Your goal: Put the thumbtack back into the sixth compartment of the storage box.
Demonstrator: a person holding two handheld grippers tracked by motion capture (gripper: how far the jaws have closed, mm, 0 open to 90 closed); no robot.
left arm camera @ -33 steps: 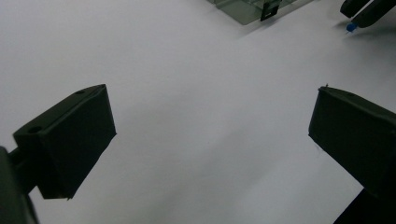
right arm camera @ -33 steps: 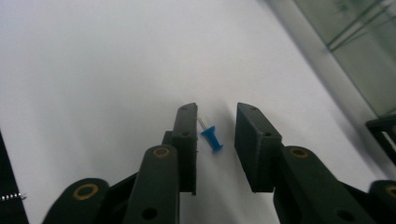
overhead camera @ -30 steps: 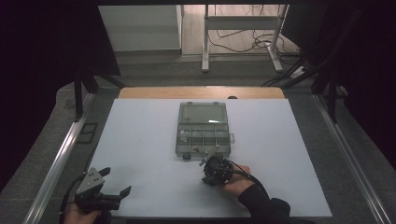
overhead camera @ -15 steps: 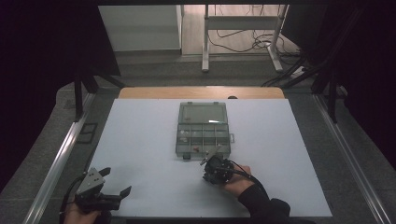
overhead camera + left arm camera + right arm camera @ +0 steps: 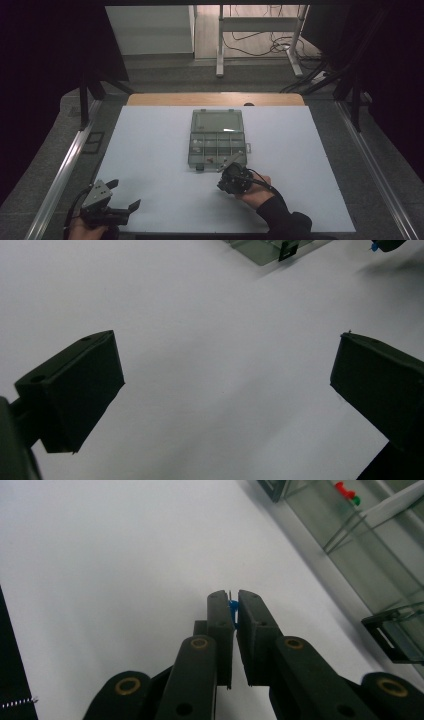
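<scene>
A clear plastic compartment box (image 5: 217, 137) lies open at the middle of the white table; its near corner (image 5: 265, 250) shows in the left gripper view. My right gripper (image 5: 223, 168) is just in front of the box's near edge, pointing at it. In the right gripper view this gripper (image 5: 231, 600) is shut on a tiny blue piece (image 5: 232, 606), pinched at the jaw tips just above the table. The box's clear wall (image 5: 370, 555) runs along the right, with small red (image 5: 344, 489) and green (image 5: 356, 501) parts inside. My left gripper (image 5: 124, 194) is at the near left corner, and there (image 5: 225, 375) its jaws stand wide open over bare table.
The white table top (image 5: 150, 150) has metal rails along both sides. A wooden strip (image 5: 215, 99) borders its far edge. Beyond it are a desk frame and cables on the floor (image 5: 260, 45).
</scene>
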